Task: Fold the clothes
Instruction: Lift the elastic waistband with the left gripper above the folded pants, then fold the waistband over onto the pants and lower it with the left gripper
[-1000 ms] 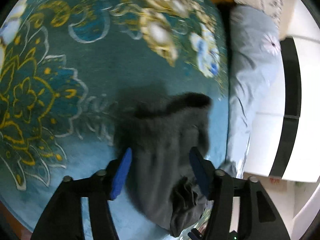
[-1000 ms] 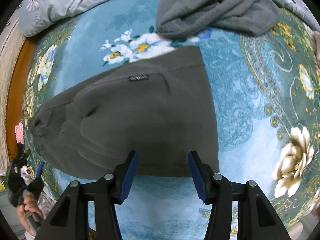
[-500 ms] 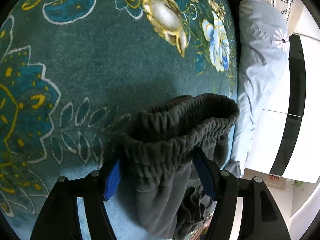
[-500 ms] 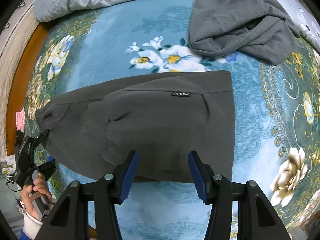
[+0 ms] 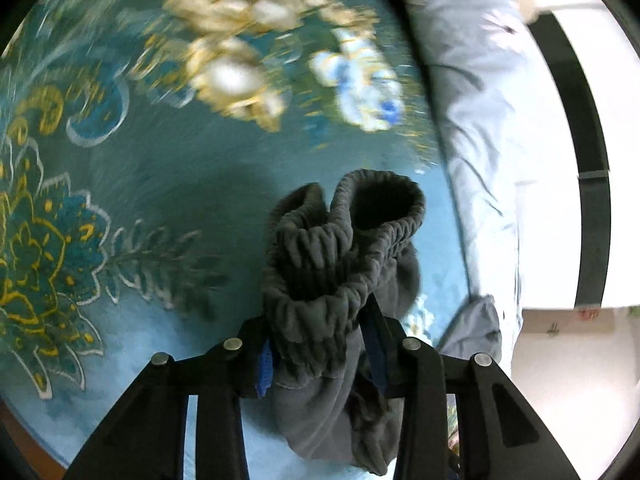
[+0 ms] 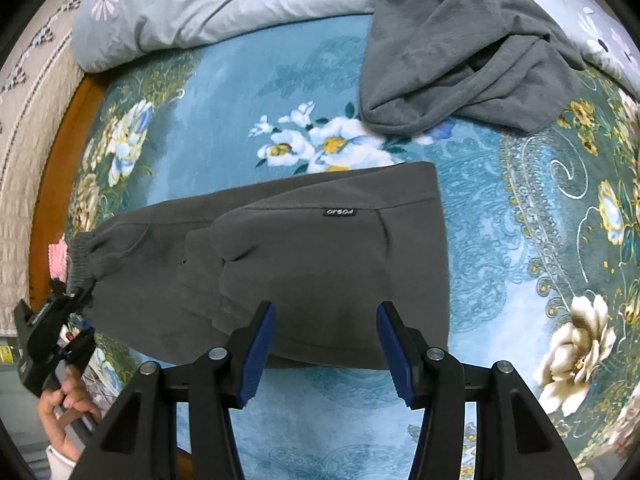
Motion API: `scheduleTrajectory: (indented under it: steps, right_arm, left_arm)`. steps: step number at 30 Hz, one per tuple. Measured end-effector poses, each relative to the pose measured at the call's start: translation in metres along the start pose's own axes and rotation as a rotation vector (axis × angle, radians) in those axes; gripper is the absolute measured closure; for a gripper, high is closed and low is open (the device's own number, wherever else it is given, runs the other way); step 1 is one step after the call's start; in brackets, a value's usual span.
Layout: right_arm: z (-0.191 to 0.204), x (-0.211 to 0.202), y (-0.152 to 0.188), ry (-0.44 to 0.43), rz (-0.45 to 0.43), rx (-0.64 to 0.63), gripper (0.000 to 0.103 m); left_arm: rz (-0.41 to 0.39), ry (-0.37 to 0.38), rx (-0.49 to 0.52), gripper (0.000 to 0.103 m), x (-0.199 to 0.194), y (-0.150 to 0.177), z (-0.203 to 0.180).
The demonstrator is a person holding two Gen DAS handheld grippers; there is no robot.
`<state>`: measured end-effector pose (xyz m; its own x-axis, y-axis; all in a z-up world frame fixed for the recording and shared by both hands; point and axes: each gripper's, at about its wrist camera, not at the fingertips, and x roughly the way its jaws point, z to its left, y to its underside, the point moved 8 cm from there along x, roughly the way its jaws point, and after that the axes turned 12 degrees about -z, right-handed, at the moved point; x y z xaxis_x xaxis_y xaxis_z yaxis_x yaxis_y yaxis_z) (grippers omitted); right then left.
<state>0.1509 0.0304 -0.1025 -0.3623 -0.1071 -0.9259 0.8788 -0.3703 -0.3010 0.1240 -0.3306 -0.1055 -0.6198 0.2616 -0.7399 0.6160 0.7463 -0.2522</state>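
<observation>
Dark grey trousers (image 6: 320,256) lie folded lengthwise on a teal floral blanket (image 6: 520,240), with a small label facing up. Their elastic-gathered end (image 5: 340,240) is bunched between the fingers of my left gripper (image 5: 316,320) and raised off the blanket. Its jaws are closing and the pads squeeze the fabric. The right wrist view shows that left gripper (image 6: 80,304) at the trousers' left end, held by a person's hand (image 6: 68,400). My right gripper (image 6: 326,312) hovers open above the trousers' near edge, with nothing between its pads.
A second grey garment (image 6: 460,60) lies crumpled at the back right, partly on a pale flowered quilt (image 6: 200,8). A wooden bed edge (image 6: 52,184) runs down the left. White and black furniture (image 5: 580,120) stands beyond the quilt in the left wrist view.
The left gripper's jaws narrowed onto the trousers' elastic end and lifted it, bunching the fabric. The right gripper rose slightly, so more of the bed shows.
</observation>
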Motion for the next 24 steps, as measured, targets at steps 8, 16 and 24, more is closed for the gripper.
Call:
scheduleTrajectory:
  steps: [8,16,24]
  right_arm:
    - [-0.038,-0.016,0.002,-0.033,-0.033,0.083,0.048]
    - [-0.092,-0.03,0.008,-0.026,-0.054,0.162,0.048]
    - [-0.142,-0.035,0.02,-0.014,-0.058,0.243,0.048]
  left_arm:
    - [-0.06,-0.034,0.375,0.067,0.0,0.028,-0.127]
    - [-0.072,-0.095,0.76,0.067,0.008,0.108,-0.208]
    - [-0.065,-0.192,0.984,0.067,0.026,0.186,-0.24]
